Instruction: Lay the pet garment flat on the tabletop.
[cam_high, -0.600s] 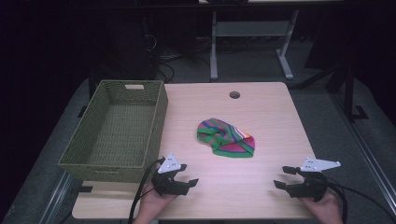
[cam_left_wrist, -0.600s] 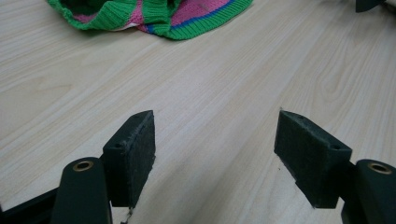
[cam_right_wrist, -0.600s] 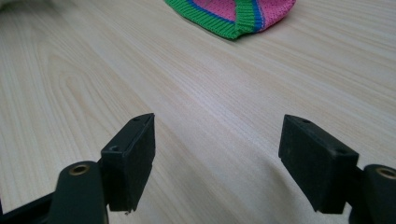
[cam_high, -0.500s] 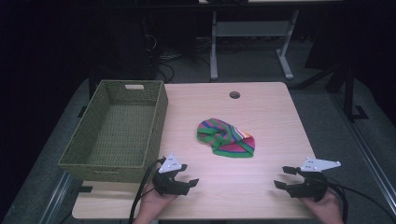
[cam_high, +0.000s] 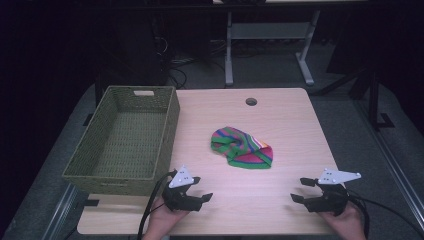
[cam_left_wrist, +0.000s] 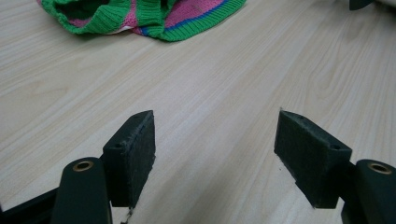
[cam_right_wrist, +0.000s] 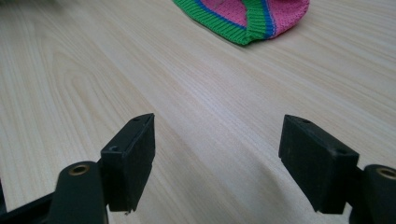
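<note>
Striped knit hat (cam_high: 243, 148), green, pink and blue, lies crumpled mid-table (cam_high: 280, 120), just right of the green woven basket (cam_high: 125, 142) at the table's left edge. Left gripper (cam_high: 196, 190) sits at the near edge, close by the basket's front corner, jaws spread, nothing between them. Right gripper (cam_high: 300, 190) at the near right, jaws spread too, empty. Both well short of the hat. Hat's ribbed hem (cam_left_wrist: 187, 28) shows at the top of the left gripper view; its pink crown (cam_right_wrist: 252, 16) in the right gripper view.
</note>
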